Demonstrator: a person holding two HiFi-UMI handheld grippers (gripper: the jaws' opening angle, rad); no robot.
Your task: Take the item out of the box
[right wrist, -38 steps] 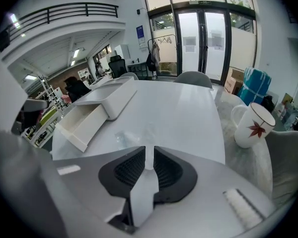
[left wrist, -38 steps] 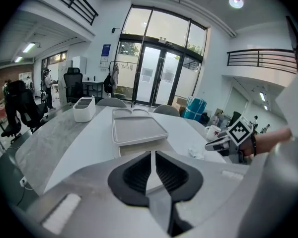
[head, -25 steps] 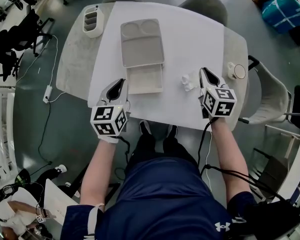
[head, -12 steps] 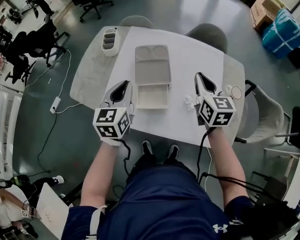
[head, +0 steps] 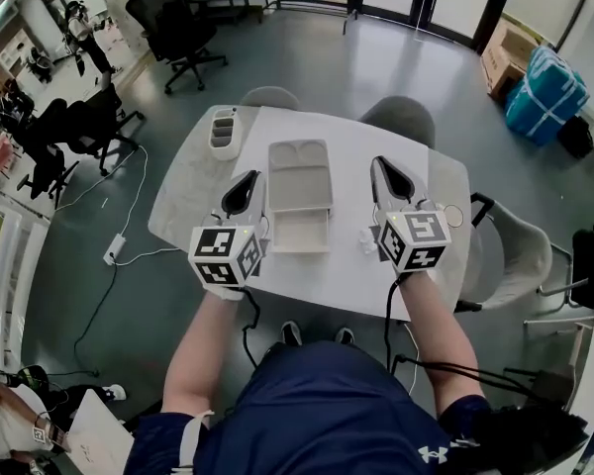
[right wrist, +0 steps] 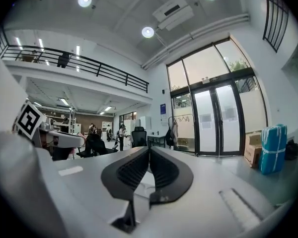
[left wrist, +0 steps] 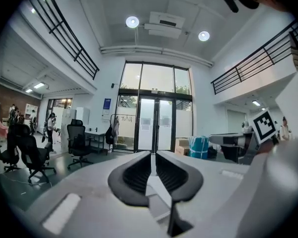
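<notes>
The shallow pale box (head: 299,230) lies open at the middle of the white table (head: 348,277), its lid (head: 299,174) folded back behind it. A small crumpled white item (head: 367,240) rests on the table just right of the box. My left gripper (head: 247,178) is held up left of the box, jaws shut and empty. On the other side of the box my right gripper (head: 380,162) is raised above the item, also shut with nothing in it. Both gripper views look level across the hall; the left gripper (left wrist: 153,153) and right gripper (right wrist: 149,148) show their jaws pressed together.
A grey compartment organiser (head: 223,127) stands at the table's far left corner and a small round object (head: 453,216) near its right edge. Two grey chairs (head: 398,117) sit behind the table, another at the right (head: 515,255). A cable (head: 129,255) trails on the floor left.
Both grippers have risen off the table and now point out level across the room. The head view has pulled back, so the table looks smaller. The white item stays beside the box.
</notes>
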